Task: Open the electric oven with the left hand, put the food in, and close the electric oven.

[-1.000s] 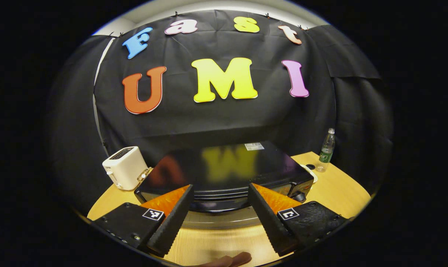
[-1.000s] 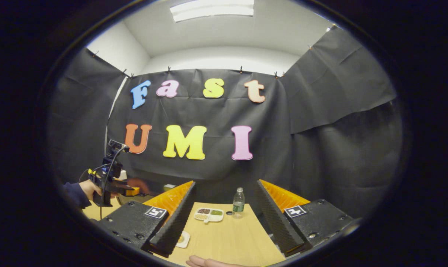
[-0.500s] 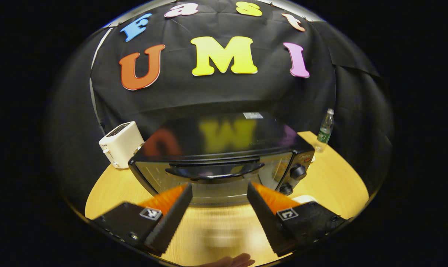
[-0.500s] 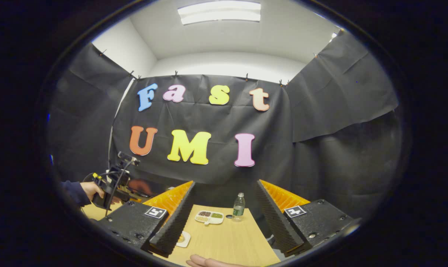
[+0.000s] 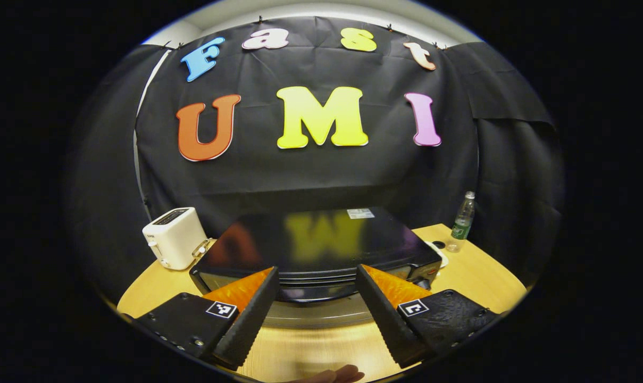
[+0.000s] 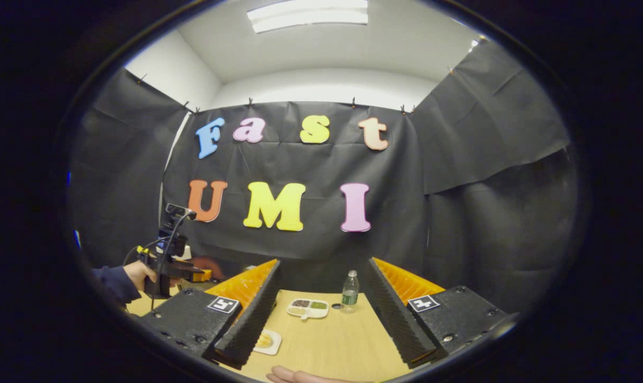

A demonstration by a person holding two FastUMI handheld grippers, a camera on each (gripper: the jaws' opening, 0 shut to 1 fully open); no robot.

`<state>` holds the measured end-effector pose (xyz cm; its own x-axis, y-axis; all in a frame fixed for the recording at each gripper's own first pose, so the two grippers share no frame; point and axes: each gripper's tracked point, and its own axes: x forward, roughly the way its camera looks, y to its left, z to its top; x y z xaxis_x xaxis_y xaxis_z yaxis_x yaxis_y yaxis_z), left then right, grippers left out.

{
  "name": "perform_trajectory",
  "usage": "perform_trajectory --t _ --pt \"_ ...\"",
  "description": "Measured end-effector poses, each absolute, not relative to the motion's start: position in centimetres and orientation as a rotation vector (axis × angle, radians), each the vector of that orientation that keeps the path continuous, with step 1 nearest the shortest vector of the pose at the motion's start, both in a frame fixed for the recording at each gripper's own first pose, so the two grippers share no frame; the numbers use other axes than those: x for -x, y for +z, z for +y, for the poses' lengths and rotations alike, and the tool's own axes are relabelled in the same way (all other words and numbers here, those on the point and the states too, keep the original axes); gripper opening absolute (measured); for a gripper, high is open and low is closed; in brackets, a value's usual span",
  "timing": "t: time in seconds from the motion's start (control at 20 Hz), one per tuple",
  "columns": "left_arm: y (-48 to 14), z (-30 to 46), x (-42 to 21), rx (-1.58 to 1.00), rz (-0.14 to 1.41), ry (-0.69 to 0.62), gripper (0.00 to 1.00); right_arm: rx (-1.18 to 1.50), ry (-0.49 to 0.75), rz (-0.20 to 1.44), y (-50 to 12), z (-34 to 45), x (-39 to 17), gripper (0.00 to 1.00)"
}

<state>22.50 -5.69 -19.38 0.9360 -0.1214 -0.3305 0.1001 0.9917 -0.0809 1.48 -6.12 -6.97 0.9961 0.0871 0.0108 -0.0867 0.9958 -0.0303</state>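
Observation:
The black electric oven (image 5: pixel 321 239) stands on the wooden table (image 5: pixel 481 276), its glossy top facing me and its door shut. My left gripper (image 5: pixel 316 271) hovers open just in front of and above the oven's front edge, with the door handle (image 5: pixel 310 287) between and beyond the fingers, untouched. In the right gripper view, my right gripper (image 6: pixel 324 263) is open and holds nothing above the table. A small white plate with yellow food (image 6: pixel 268 341) lies beside its left finger. The left gripper (image 6: pixel 164 266), held by a hand (image 6: pixel 138 272), shows farther off at the left.
A white toaster (image 5: pixel 175 238) sits left of the oven. A clear bottle (image 5: pixel 462 221) stands at the back right, also seen as the bottle (image 6: pixel 349 291) beside a divided white dish of seeds (image 6: pixel 307 307). A hand (image 6: pixel 300 376) rests at the table's near edge.
The left gripper dipped to face the oven's door and handle half a second ago, then rose again over the oven's top. The right gripper has hardly moved. Both stay open.

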Motion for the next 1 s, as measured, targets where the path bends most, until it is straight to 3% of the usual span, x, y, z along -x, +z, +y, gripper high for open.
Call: perform_trajectory --t 0.2,0.25,0.3,0.45,0.5,0.55,0.6,0.65,0.7,0.75,0.85,0.9,0.95,1.0 --pt "-20.6 -6.0 -22.6 0.063 0.392 -0.096 0.95 0.049 0.068 0.001 -7.3 -7.3 -1.5 0.98" --pt "-20.3 -5.9 -22.4 0.064 0.400 -0.101 0.87 0.050 0.067 -0.006 -7.2 -7.5 -1.3 0.98" --pt "-20.5 -5.9 -21.9 0.080 0.417 -0.106 1.00 0.050 0.069 -0.015 -6.8 -7.5 -1.1 0.98" --pt "-21.4 -6.0 -19.8 0.084 0.462 -0.131 0.97 0.046 0.068 -0.036 -6.4 -7.7 0.0 0.97" --pt "-23.2 -6.3 -18.9 0.090 0.514 -0.140 0.96 0.048 0.071 -0.039 -6.2 -7.6 0.3 0.97" --pt "-25.8 -6.5 -17.4 0.105 0.609 -0.144 0.86 0.052 0.073 -0.044 -6.0 -7.3 0.5 0.97" --pt "-28.9 -6.8 -16.2 0.113 0.680 -0.144 0.95 0.056 0.075 -0.049 -5.7 -7.2 0.8 0.97" --pt "-30.8 -5.8 -14.7 0.085 0.732 -0.097 0.95 0.058 0.076 -0.053 -5.5 -7.0 0.9 0.97" --pt "-31.9 -6.5 -14.1 0.087 0.710 -0.132 0.84 0.058 0.081 -0.058 -5.2 -6.7 1.2 0.97" --pt "-32.4 -6.3 -13.5 0.085 0.697 -0.135 0.96 0.060 0.086 -0.063 -5.0 -6.4 1.4 0.97" --pt "-32.2 -6.2 -13.1 0.109 0.685 -0.134 0.98 0.062 0.097 -0.069 -4.7 -5.7 1.7 0.97" --pt "-32.3 -6.2 -12.7 0.123 0.690 -0.132 0.87 0.058 0.105 -0.069 -4.5 -5.2 1.7 0.97" --pt "-32.5 -6.3 -12.5 0.122 0.698 -0.135 0.98 0.054 0.113 -0.067 -4.7 -4.8 1.7 0.97" --pt "-32.8 -6.3 -11.9 0.108 0.718 -0.140 0.97 0.052 0.120 -0.063 -4.7 -4.3 1.7 0.97"
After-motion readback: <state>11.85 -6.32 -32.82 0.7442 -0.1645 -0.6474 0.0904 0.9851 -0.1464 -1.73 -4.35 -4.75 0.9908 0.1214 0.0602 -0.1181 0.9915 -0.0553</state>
